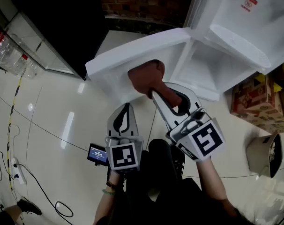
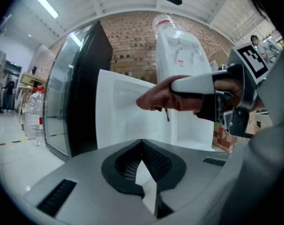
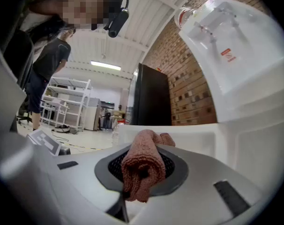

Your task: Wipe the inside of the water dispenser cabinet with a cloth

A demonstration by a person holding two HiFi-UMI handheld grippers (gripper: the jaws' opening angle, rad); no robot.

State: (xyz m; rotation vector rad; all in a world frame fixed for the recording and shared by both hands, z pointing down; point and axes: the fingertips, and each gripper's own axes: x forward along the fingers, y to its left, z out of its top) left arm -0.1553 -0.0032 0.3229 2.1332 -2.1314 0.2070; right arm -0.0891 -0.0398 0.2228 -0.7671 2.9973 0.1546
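Note:
A white water dispenser (image 1: 245,27) stands with its lower cabinet door (image 1: 132,55) swung open, and the white cabinet interior (image 1: 203,71) is exposed. My right gripper (image 1: 153,92) is shut on a folded reddish-brown cloth (image 1: 145,75), held against the inner face of the open door. In the right gripper view the cloth (image 3: 142,165) bulges out between the jaws, with the door (image 3: 189,135) just beyond. My left gripper (image 1: 125,114) hangs lower left of the cloth, shut and holding nothing. The left gripper view shows its jaws (image 2: 142,146) meeting, with the cloth (image 2: 156,98) above.
A black glass-fronted cabinet (image 2: 71,102) stands left of the dispenser, with water bottles (image 1: 11,55) beside it. A cardboard box (image 1: 257,102) and a beige tub (image 1: 264,153) sit at the right. Cables (image 1: 11,139) trail on the glossy floor. A person (image 3: 48,64) stands behind.

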